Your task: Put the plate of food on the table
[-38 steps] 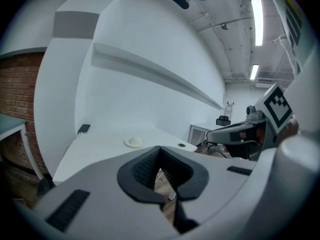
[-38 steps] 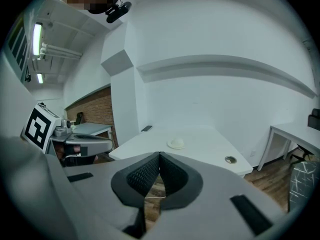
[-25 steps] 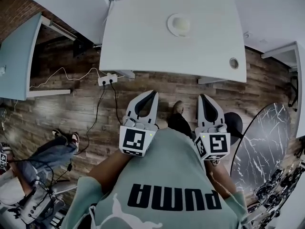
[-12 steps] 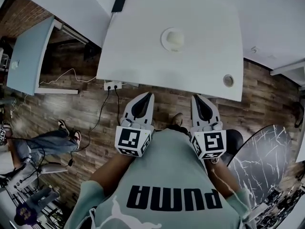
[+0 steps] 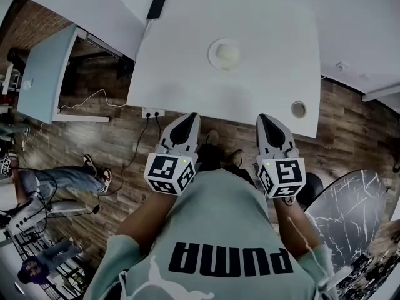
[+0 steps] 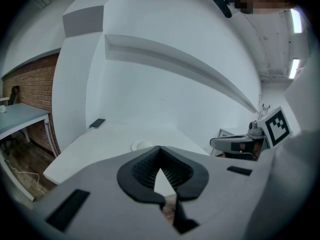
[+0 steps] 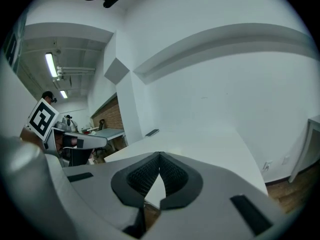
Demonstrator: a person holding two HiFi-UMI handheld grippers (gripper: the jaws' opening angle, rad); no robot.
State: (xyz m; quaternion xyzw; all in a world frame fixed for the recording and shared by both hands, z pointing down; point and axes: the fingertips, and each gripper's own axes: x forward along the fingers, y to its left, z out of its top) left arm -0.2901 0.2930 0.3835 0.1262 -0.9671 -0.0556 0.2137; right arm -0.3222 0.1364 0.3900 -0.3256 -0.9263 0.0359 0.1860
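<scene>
Landmark: white counter (image 5: 187,74), one, upper middle of the head view.

Left of the counter: one pale blue desk (image 5: 40,74). Below the desk, one seated person's legs (image 5: 62,181) stretched out over the wood floor (image 5: 94,142). One white power strip (image 5: 152,112) lies on the floor just under the counter's near left edge, with a cable trailing off to the left.

On the counter:
- One dark phone (image 5: 157,6), lying flat at the far left corner.
- One plate of food (image 5: 225,54) near the counter's middle, a little toward the far side. It is a round white plate with one pale rounded item on it, and nothing touches it.
- One round cable port (image 5: 299,109) at the near right corner.

Before the counter's near edge: two hand-held grippers side by side, tips aimed at the counter, both well apart from the plate.
- Left hand-held gripper (image 5: 192,115): jaws clenched, tips meeting, nothing between them.
- Right hand-held gripper (image 5: 262,117): likewise clenched and empty.

Right of the counter, toward the wearer: one round dark table (image 5: 350,211) with a marble pattern.
</scene>
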